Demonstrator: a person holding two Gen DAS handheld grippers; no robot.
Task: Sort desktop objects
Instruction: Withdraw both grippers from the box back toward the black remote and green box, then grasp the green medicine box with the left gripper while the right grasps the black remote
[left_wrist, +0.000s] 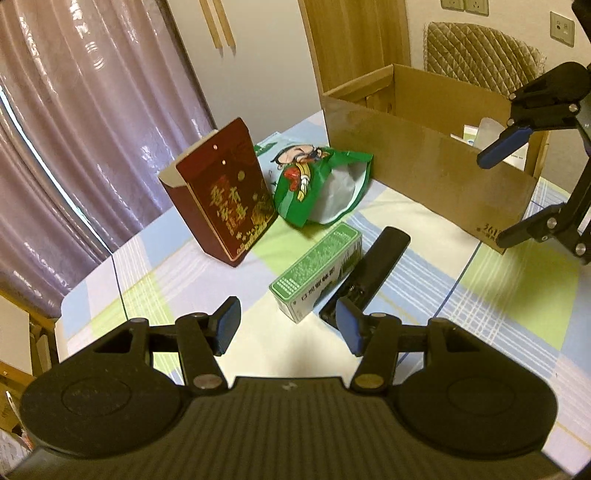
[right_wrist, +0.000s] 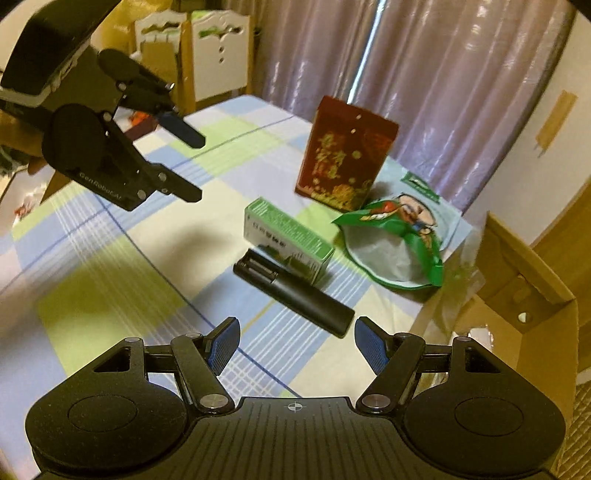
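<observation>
1. Your left hand-held gripper (left_wrist: 290, 326) hangs over the near part of the desk (left_wrist: 406, 332), its jaws partly apart with nothing between them.
2. Far left, the dark red box (left_wrist: 225, 195) stands on end. A knock from either gripper would likely tip it onto the green snack bag (left_wrist: 321, 184) lying just to its right.
3. The bag looks open and limp. Pinch one loose edge and it may slip out or spill on the way to the cardboard box (left_wrist: 424, 162).
4. Nearer you, the green and white carton (left_wrist: 317, 273) and the black remote (left_wrist: 369, 273) lie side by side, touching or nearly so. With jaws this narrow, coming down on the carton could catch the remote and drag both.
5. The remote's near end looks open, with its battery bay showing in the right wrist view. Gripping there risks slipping.
6. Your right hand-held gripper (right_wrist: 295, 345) hovers just near of the remote, jaws moderately wide and empty. Both grippers face the same pair, so they may collide.
7. The cardboard box sits at the far right with something already inside.
</observation>
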